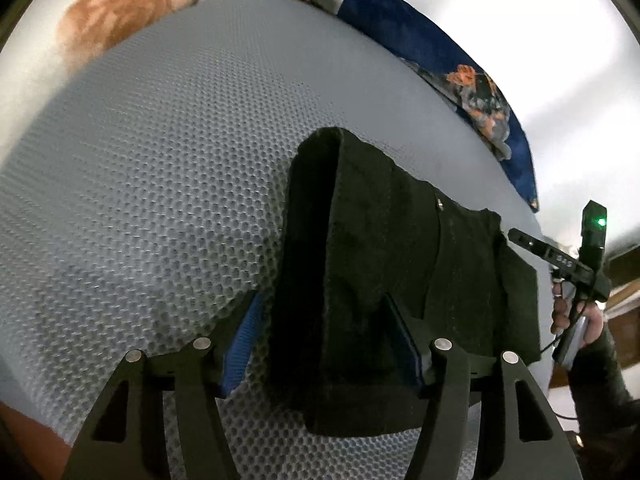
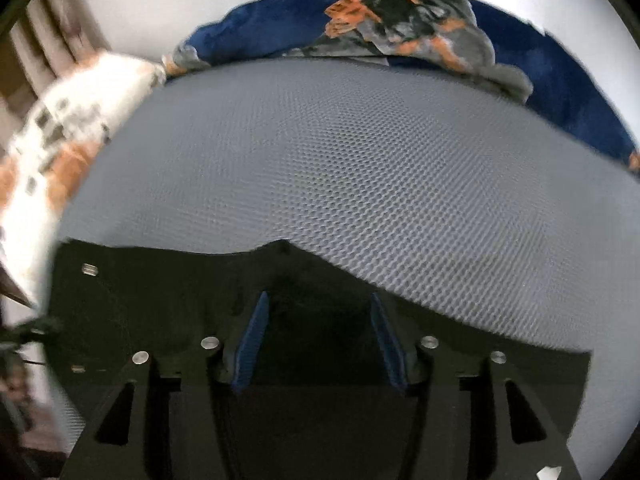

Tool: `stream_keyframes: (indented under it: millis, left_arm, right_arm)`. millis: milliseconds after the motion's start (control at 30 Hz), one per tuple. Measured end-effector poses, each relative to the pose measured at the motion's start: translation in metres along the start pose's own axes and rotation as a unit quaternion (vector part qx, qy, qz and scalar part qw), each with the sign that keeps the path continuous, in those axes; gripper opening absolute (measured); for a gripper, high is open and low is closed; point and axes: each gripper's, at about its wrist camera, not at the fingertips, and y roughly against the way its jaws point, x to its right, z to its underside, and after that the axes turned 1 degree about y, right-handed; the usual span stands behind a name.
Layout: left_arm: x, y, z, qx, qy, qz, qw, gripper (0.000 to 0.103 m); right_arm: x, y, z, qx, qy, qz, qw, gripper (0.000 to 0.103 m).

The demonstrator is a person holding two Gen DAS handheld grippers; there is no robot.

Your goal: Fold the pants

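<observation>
Grey mesh mattress beneath. Black pants folded compact, between left gripper and right gripper; both agape, gripping nothing. Nearly finished.

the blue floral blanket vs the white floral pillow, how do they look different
The crumpled dark blue floral blanket lies bunched along the grey mesh mattress's far edge; the white floral pillow sits at its left corner. The blanket's ground is navy, the pillow's white. Both carry orange flowers.

One pair of black pants, two tools, perhaps two floral cushions.
</observation>
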Motion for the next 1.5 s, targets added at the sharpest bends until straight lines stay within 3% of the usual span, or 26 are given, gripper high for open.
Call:
stream_keyframes:
  millis: [167, 467, 633, 767, 967, 1067, 1167, 1267, 1400, 1500]
  left_arm:
    - [0.001, -0.002, -0.007, -0.001, -0.014, 0.014, 0.9998, 0.062]
    - [0.011, -0.013, -0.021, 0.001, -0.047, 0.029, 0.9985, 0.067]
    - [0.012, -0.02, -0.025, -0.032, -0.098, 0.089, 0.9906, 0.068]
    - [0.002, -0.028, -0.034, -0.087, -0.095, 0.164, 0.9781, 0.068]
    - [0.003, -0.042, -0.045, -0.128, -0.092, 0.203, 0.9664, 0.067]
    - [0.017, -0.053, -0.047, -0.12, -0.102, 0.205, 0.966, 0.067]
    - [0.026, -0.06, -0.044, -0.098, -0.088, 0.192, 0.9726, 0.066]
    - [0.03, -0.058, -0.038, -0.086, -0.063, 0.142, 0.9841, 0.041]
    - [0.04, -0.048, -0.031, -0.08, -0.04, 0.115, 0.9893, 0.032]
    - [0.066, -0.033, -0.025, -0.068, -0.034, 0.115, 0.9905, 0.027]
  right_arm:
    - [0.012, 0.017, 0.007, 0.006, -0.01, 0.011, 1.0, 0.055]
    - [0.024, 0.01, 0.017, -0.008, -0.031, 0.012, 0.999, 0.055]
    - [0.022, 0.01, 0.016, -0.005, -0.031, 0.007, 0.999, 0.055]
    - [0.021, 0.015, 0.016, 0.0, -0.032, 0.006, 0.999, 0.055]
    - [0.022, 0.021, 0.017, 0.008, -0.042, 0.004, 0.999, 0.055]
    - [0.023, 0.023, 0.017, 0.011, -0.049, 0.001, 0.999, 0.055]
    - [0.023, 0.029, 0.018, 0.019, -0.05, -0.002, 0.999, 0.055]
    - [0.025, 0.041, 0.019, 0.034, -0.052, -0.003, 0.998, 0.055]
    - [0.033, 0.057, 0.023, 0.053, -0.066, -0.006, 0.996, 0.055]
    - [0.039, 0.069, 0.03, 0.064, -0.074, -0.007, 0.995, 0.055]
